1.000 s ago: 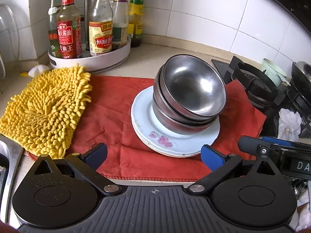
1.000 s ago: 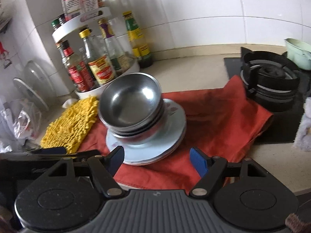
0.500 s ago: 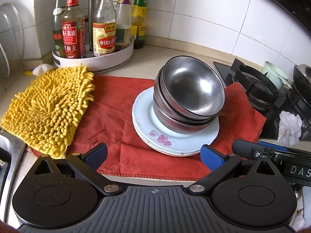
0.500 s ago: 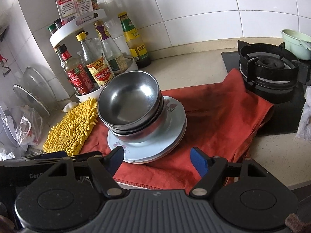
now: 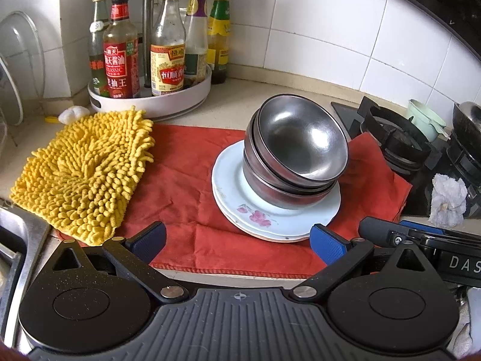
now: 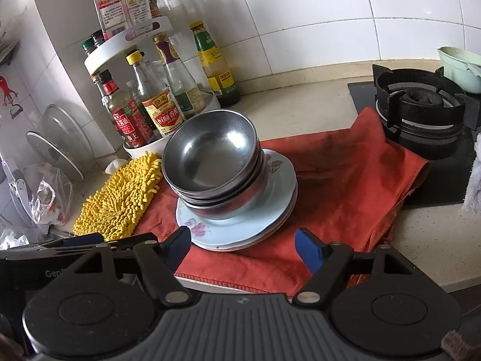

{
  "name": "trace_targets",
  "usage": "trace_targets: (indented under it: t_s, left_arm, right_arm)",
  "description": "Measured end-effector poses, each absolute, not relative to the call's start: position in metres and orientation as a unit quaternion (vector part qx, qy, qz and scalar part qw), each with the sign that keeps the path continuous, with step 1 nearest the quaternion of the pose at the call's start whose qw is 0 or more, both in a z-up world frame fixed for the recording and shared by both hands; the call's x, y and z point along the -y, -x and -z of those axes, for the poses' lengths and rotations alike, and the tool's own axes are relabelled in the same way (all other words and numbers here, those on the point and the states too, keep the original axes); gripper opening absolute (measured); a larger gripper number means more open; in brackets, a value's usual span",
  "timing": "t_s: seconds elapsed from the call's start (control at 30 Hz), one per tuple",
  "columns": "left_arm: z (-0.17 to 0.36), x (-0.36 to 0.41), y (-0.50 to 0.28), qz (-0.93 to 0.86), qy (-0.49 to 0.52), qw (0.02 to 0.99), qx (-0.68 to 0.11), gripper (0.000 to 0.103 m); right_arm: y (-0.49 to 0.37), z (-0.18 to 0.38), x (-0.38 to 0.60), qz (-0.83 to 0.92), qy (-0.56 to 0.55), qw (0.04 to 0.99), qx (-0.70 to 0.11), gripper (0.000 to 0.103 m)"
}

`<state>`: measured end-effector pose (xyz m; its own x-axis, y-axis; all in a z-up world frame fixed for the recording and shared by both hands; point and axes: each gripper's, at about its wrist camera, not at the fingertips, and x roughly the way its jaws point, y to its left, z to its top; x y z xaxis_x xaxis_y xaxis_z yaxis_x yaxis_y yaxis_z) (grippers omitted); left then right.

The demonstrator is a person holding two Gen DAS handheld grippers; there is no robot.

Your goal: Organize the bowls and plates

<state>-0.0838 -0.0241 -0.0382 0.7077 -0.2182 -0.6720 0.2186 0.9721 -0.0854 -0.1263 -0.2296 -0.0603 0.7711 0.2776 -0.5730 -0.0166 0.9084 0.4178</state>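
- Left gripper (image 5: 237,242): jaws spread wide, nothing between the blue pads (image 5: 326,242), level and pointing toward the far wall.
- Right gripper (image 6: 243,245): jaws also spread wide and empty, blue pads (image 6: 307,248) apart, held level.
- The two sit side by side at the near edge, each showing at the edge of the other's view.

Steel bowls (image 5: 296,156) nested, tilted (approx. 3) — atop stacked white floral plates (image 5: 270,219) on red cloth (image 5: 186,192).
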Motion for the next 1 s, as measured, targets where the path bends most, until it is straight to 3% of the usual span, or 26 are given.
trace_targets:
  t_s: [0.33, 1.0]
  left_arm:
    - [0.035, 0.018, 0.086, 0.138, 0.018, 0.924, -0.355, 0.103]
    - [0.02, 0.008, 0.095, 0.098, -0.019, 0.948, -0.302, 0.101]
  right_arm:
    - [0.134, 0.055, 0.231, -0.077, -0.203, 0.925, -0.312, 0.078]
    - [0.127, 0.046, 0.214, -0.098, -0.192, 0.929, -0.3, 0.078]
